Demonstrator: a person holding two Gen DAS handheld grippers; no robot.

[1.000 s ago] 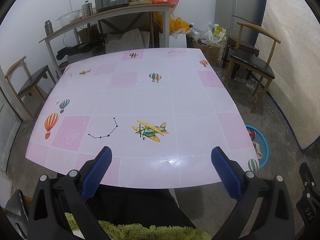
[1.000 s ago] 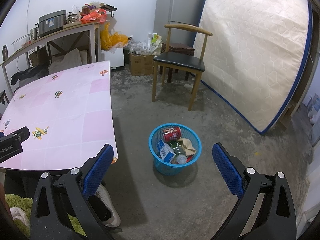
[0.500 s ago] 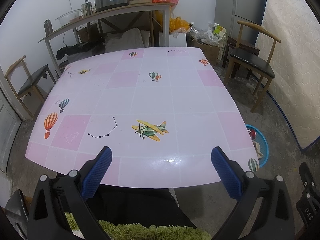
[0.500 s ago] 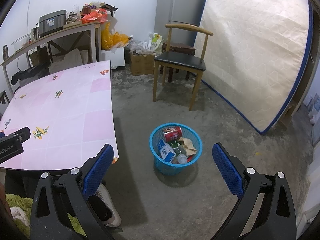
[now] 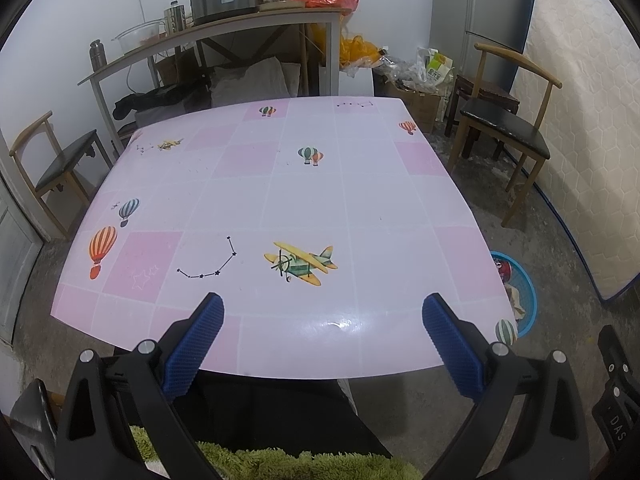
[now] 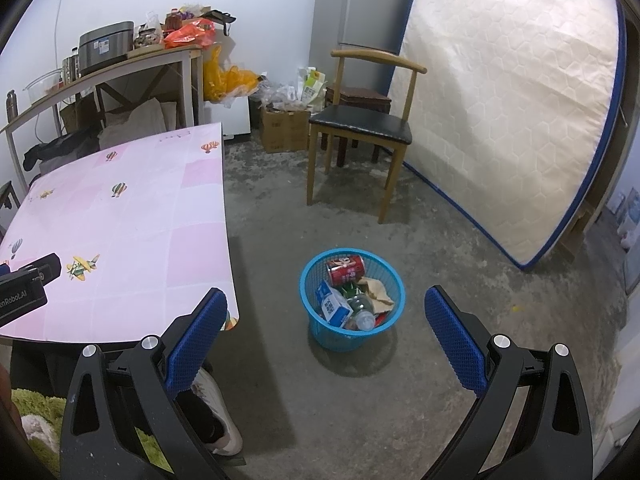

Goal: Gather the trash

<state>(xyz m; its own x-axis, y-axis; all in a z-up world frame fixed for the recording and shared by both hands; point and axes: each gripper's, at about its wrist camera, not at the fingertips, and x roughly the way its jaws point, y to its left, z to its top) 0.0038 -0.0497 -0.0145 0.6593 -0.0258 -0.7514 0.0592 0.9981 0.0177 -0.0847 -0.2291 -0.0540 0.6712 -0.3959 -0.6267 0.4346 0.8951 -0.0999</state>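
Apparently the collecting is all but done. Ahead of the left gripper (image 5: 322,310), whose jaws are spread wide with nothing between them, no trash is seen on the tabletop (image 5: 280,196); only printed balloons and a plane are shown. Ahead of the right gripper (image 6: 326,304), likewise released and empty, the bin (image 6: 352,298) is seen on the floor between the jaws, beside the tabletop's edge. Inside it a can (image 6: 346,270), a carton (image 6: 334,306), a bottle (image 6: 360,312) and crumpled paper (image 6: 374,290) are held. Nothing loose is seen on the floor near it, so little is judged to remain.
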